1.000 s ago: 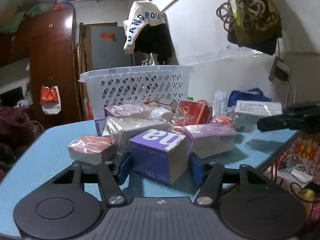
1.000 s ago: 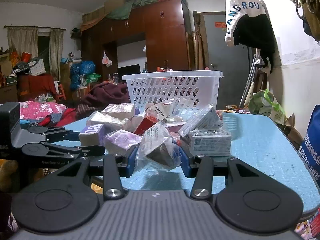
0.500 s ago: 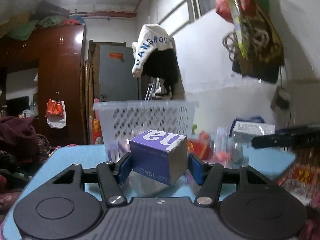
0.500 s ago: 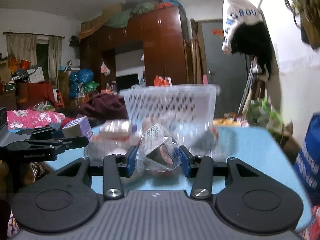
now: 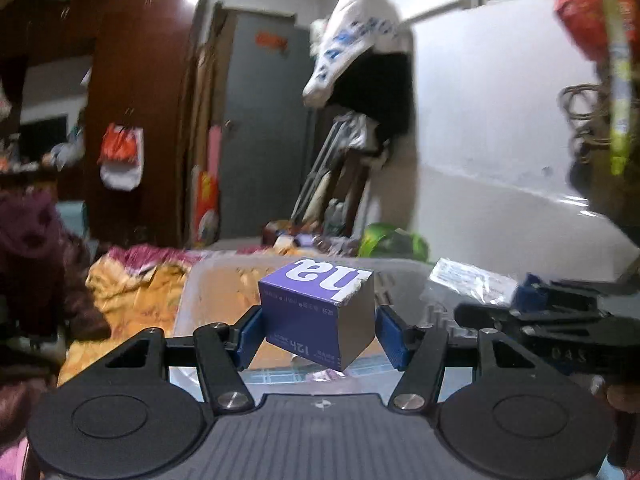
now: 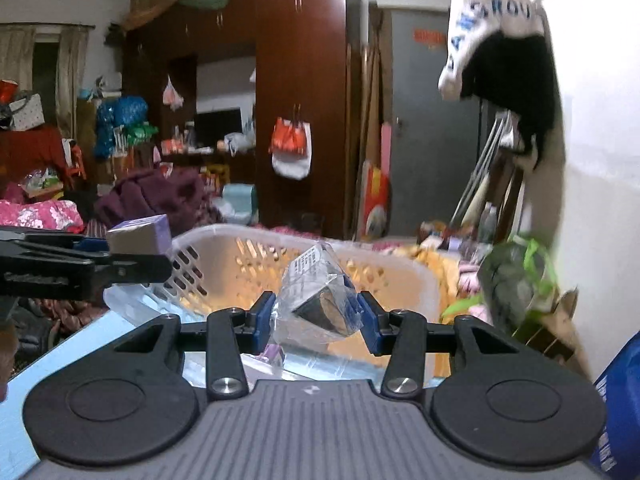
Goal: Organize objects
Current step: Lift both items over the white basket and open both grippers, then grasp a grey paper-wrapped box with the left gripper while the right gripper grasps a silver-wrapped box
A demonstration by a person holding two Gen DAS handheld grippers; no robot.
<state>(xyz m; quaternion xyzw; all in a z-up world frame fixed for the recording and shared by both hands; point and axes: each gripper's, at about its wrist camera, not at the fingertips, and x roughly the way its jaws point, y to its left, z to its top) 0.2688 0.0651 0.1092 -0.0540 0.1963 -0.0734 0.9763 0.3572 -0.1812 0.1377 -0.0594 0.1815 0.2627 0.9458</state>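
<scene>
The left gripper clamped a purple box, tilted, above the white laundry basket; the right gripper pinched a clear-wrapped packet over the same basket's open top, beside it

A box is held between the fingers of the left gripper, above the basket. To its right, a wrapped packet is held in the right gripper, also over the basket, which stands on the table.
</scene>
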